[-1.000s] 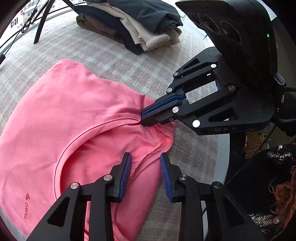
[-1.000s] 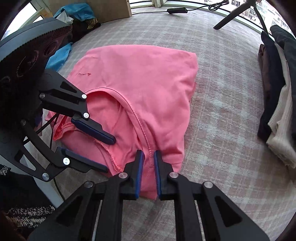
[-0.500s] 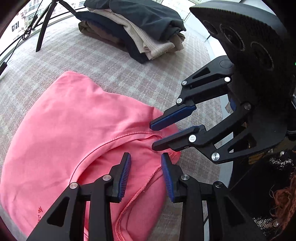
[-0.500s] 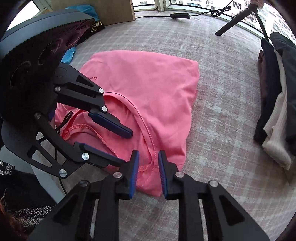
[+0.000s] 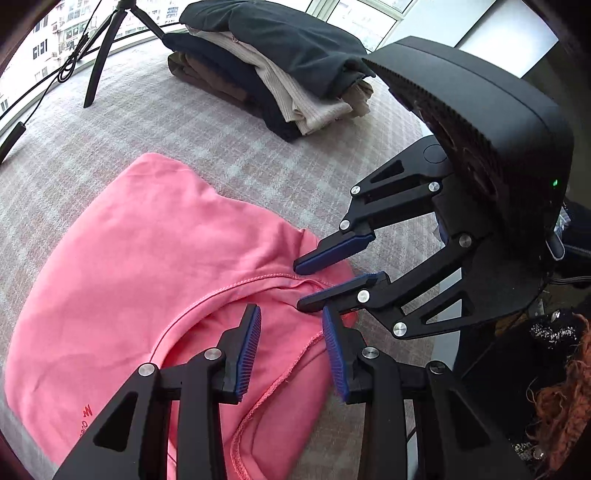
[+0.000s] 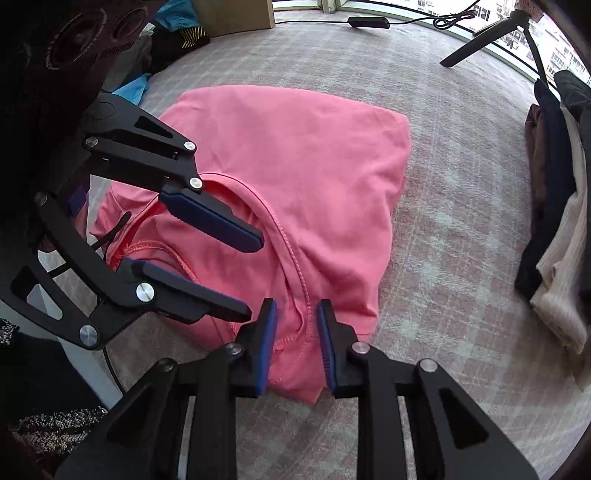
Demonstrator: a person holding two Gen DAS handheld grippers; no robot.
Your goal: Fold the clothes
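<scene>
Pink shirt point(image 6: 295, 155) lies folded on the checked grey-and-rose cloth point(image 6: 461, 221) that covers your worktop, a soft matte knit with a stitched curved hem seam running across its top layer and a small red logo near one corner. Your right tongs point(image 6: 297, 332) have just been opening: their ribbed blue pads point(image 6: 267, 339) now stand apart on either side of the shirt's near corner, with a ridge of fabric rising between them, though you cannot quite tell from this angle whether it brushes a pad. Your left tongs point(image 5: 291, 347) stand apart as well, hanging over the hem with nothing pinched. Both pairs of tips sit just beside each other, almost crossing over that corner. Beyond the shirt's far and side edges the cloth is bare. A stack of folded clothes point(image 5: 280, 70), dark navy over ribbed cream and brown, sits well apart at the far side. Black tripod legs point(image 5: 107, 48) and a cable stand by the window edge. Loose blue and dark garments point(image 6: 173, 26) are heaped past the shirt's other side.
</scene>
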